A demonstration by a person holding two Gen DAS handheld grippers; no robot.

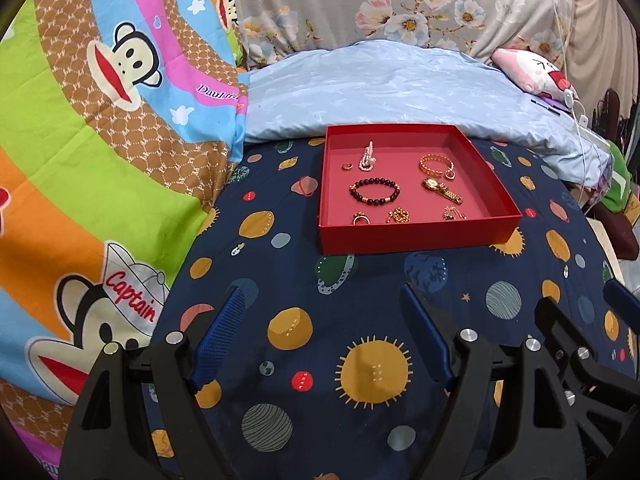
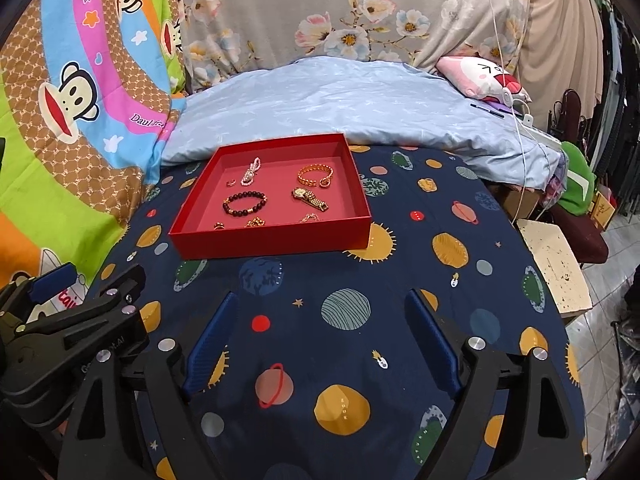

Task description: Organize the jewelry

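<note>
A shallow red tray (image 1: 416,236) (image 2: 272,240) lies on the dark planet-print sheet (image 1: 360,320), ahead of both grippers. Inside are a pearl strand (image 1: 368,158), a gold chain bracelet (image 1: 430,158), a dark bead bracelet (image 1: 356,194), a gold watch (image 1: 434,185) (image 2: 299,193), small rings (image 1: 347,166) and a gold chain (image 1: 400,216). My left gripper (image 1: 322,296) hovers open over the sheet, short of the tray, nothing between its blue pads. My right gripper (image 2: 320,298) is likewise open and empty, to the right of the left one (image 2: 52,280).
A pale blue pillow (image 1: 400,88) lies right behind the tray. A bright cartoon-monkey blanket (image 1: 100,140) rises on the left, floral fabric (image 2: 320,12) at the back. A pink plush (image 2: 480,76), a white cable and a cream stool (image 2: 556,264) stand at the bed's right edge.
</note>
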